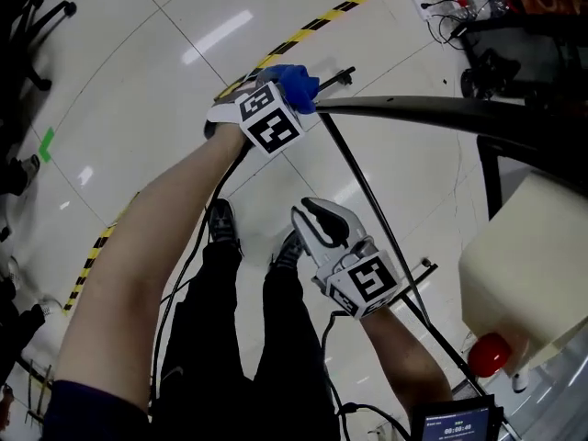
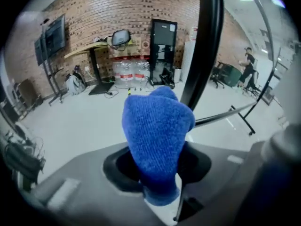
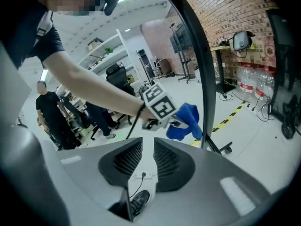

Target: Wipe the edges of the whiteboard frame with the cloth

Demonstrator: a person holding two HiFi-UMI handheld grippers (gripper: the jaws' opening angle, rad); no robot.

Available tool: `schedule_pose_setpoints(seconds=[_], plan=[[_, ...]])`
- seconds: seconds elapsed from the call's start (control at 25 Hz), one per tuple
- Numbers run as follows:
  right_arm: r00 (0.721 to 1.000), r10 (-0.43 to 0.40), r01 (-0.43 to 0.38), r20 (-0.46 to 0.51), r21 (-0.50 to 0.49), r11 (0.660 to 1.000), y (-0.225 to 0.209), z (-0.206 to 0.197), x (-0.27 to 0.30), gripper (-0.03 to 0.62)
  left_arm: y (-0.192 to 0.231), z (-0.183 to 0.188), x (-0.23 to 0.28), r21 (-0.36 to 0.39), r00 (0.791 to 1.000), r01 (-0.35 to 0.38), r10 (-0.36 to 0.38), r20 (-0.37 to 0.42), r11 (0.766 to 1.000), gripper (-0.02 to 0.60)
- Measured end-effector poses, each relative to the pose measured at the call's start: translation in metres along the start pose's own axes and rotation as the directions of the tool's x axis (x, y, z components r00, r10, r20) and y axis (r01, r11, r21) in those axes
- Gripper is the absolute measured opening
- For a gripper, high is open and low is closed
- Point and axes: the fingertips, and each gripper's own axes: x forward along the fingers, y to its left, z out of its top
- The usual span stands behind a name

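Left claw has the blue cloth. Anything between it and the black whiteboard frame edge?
Nothing visible. The blue knitted cloth in the left claw is right beside the black whiteboard frame edge, with no object between them.

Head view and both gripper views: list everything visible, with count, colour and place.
whiteboard frame: one, black, across the upper right
cloth: one, blue, at the frame's end
hazard tape: one strip, yellow-black, on the floor
water bottles: about three, clear, by the brick wall
box: one, cream, lower right
bystander: one, in black, background
shoes: two, dark, on the floor
left hand-held gripper: one, shut on the cloth
right hand-held gripper: one, jaws slightly apart, empty
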Motion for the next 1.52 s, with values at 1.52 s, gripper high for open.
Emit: schedule_pose_setpoints(seconds=[1.52], plan=[[1.000,0.012,-0.011,0.023,-0.061,0.998,0.078,0.033,-0.093,0.040,-0.039,0.159,-0.118,0.432,0.991,-0.098,0.049,0.123,0.897,0.158]])
